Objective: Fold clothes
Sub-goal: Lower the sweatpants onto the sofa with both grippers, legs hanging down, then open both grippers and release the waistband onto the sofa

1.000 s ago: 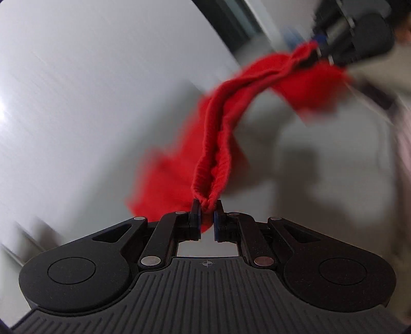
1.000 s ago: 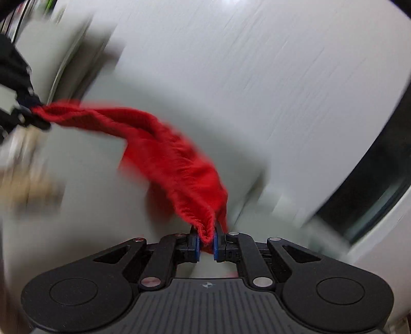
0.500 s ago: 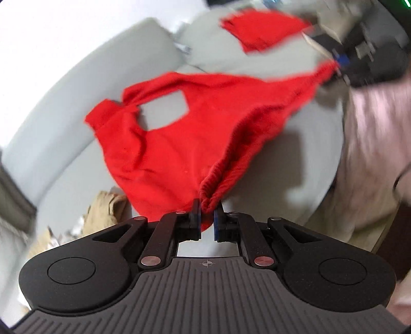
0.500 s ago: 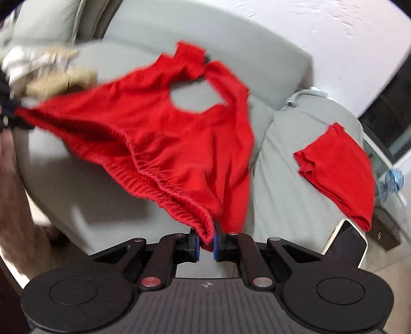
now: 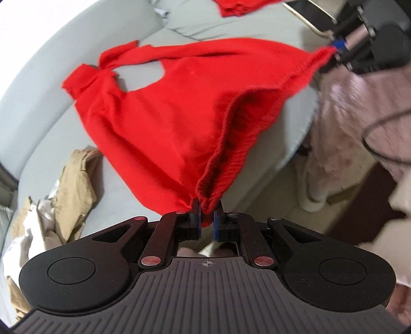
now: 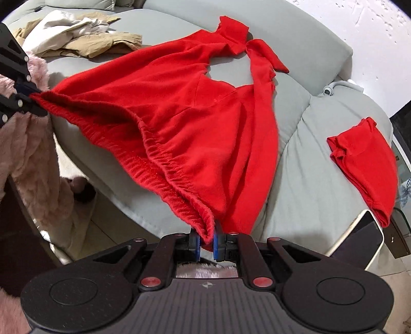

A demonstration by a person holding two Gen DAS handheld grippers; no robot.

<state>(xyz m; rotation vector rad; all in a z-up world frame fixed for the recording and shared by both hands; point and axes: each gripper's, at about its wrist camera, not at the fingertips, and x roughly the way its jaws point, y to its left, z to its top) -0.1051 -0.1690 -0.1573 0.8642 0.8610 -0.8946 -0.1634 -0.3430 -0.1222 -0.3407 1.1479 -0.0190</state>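
A pair of red sweatpants is stretched over the grey sofa, legs lying toward the backrest. My left gripper is shut on one end of the elastic waistband. My right gripper is shut on the other end. Each gripper shows in the other's view: the right one at the top right, the left one at the left edge. The waistband sags open between them above the sofa's front edge.
A folded red garment lies on the sofa's right cushion, with a tablet-like device near the edge. A heap of tan and white clothes sits on the left cushion. A person's pink fluffy garment is by the front.
Both grippers have swung down toward the sofa with the sweatpants. The bunched garment has spread out, and its legs now lie on the seat.
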